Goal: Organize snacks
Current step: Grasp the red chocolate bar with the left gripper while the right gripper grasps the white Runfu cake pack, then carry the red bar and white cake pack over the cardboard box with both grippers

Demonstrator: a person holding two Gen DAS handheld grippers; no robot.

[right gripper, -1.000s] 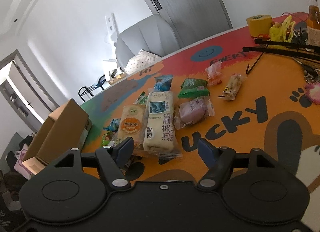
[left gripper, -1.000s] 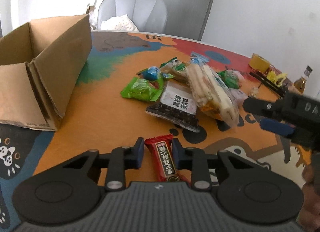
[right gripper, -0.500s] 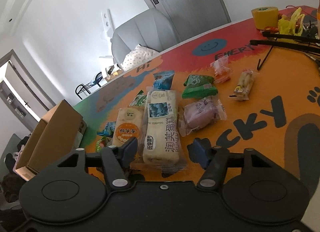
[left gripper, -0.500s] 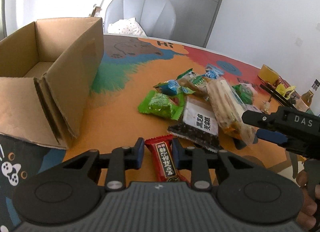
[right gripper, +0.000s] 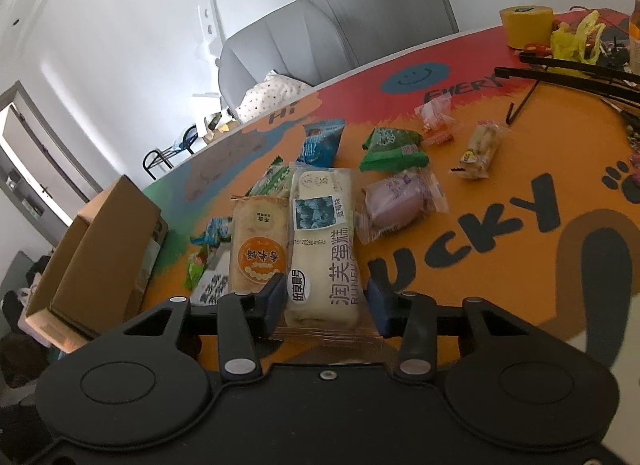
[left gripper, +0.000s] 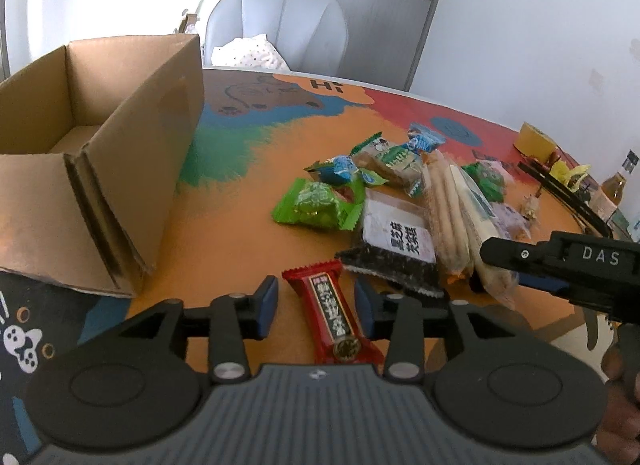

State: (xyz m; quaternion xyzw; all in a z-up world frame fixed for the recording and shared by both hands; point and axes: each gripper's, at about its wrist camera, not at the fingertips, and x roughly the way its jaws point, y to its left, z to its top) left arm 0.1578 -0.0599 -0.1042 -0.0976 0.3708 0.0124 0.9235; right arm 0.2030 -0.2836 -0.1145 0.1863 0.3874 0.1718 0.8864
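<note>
A red snack bar [left gripper: 332, 313] lies on the orange table between the fingers of my left gripper [left gripper: 316, 303]. Its jaws are opening, with a gap on each side of the bar. An open cardboard box [left gripper: 100, 145] stands just to the left, also seen in the right wrist view [right gripper: 100, 249]. My right gripper [right gripper: 326, 301] straddles the near end of a long white cake package [right gripper: 322, 233]. Its jaws are closing, with the pads close to the wrapper's sides and not visibly pressing. In the left wrist view, that gripper [left gripper: 516, 269] reaches in from the right.
Several snacks lie in a pile: a green packet [left gripper: 316, 203], a black sesame packet [left gripper: 396, 245], an orange-labelled pack [right gripper: 260, 249], a purple packet [right gripper: 400, 201]. A yellow tape roll [right gripper: 526, 23], black hangers [right gripper: 560, 73] and a bottle [left gripper: 616, 193] sit far right. A grey chair [left gripper: 280, 25] stands behind.
My left jaws have parted and let go of the red bar, which now lies loose on the table. My right jaws have narrowed around the white cake package.
</note>
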